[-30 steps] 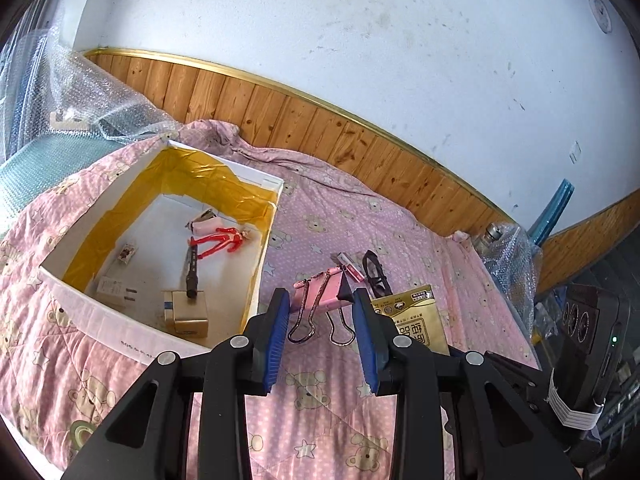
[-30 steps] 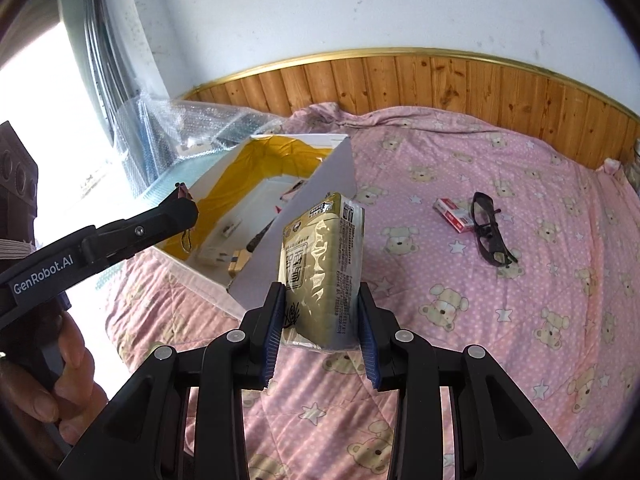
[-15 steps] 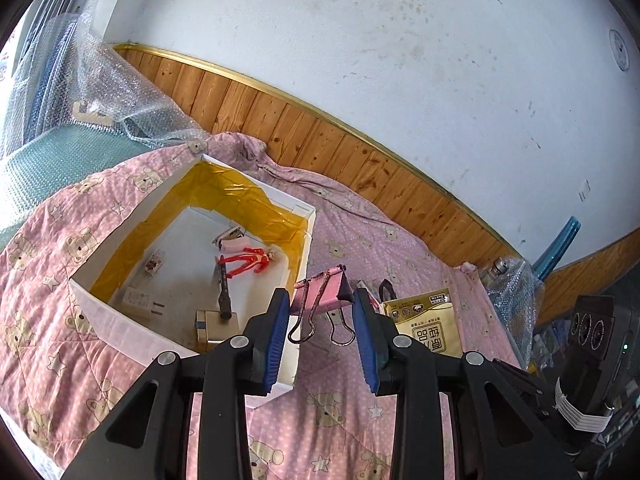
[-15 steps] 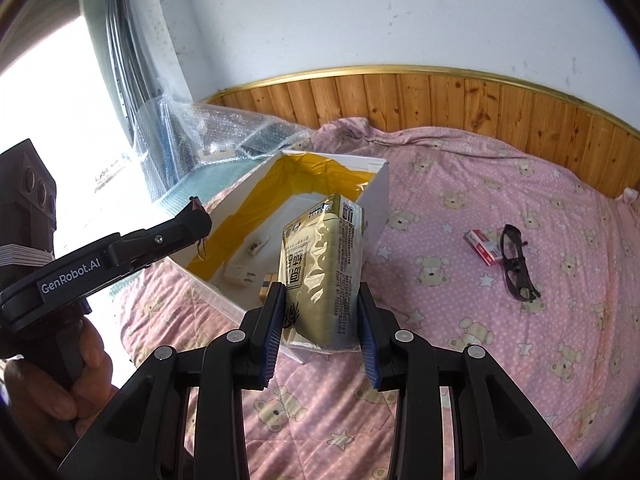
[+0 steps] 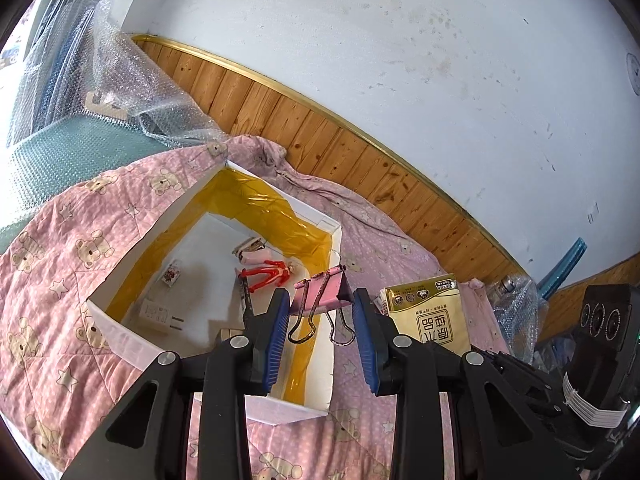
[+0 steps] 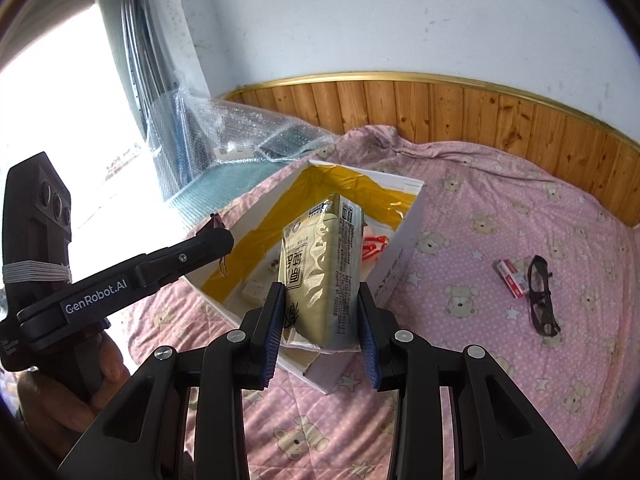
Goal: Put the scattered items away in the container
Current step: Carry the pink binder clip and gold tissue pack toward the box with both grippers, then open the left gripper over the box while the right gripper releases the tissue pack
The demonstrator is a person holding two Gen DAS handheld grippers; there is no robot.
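Pink bear-print quilt [image 6: 500, 208] covers the bed below wood panelling, and on it sits one white cardboard box lined with yellow tape [image 5: 256, 204], holding one red toy figure [image 5: 266, 276] and several small items. One left gripper [image 5: 320, 312] is clenched on one pink binder clip [image 5: 324, 292] above the box's 4 o'clock corner. One right gripper [image 6: 320, 320] grasps one gold foil packet [image 6: 320, 272] over the near rim; at 3 o'clock lie one pair of black glasses [image 6: 540, 296] and one small red-and-white pack [image 6: 511, 278].

I see the box [image 6: 400, 264] on the bed [image 6: 480, 240]; glasses [image 6: 540, 296] and a small pack [image 6: 511, 278] lie right of it, touching.
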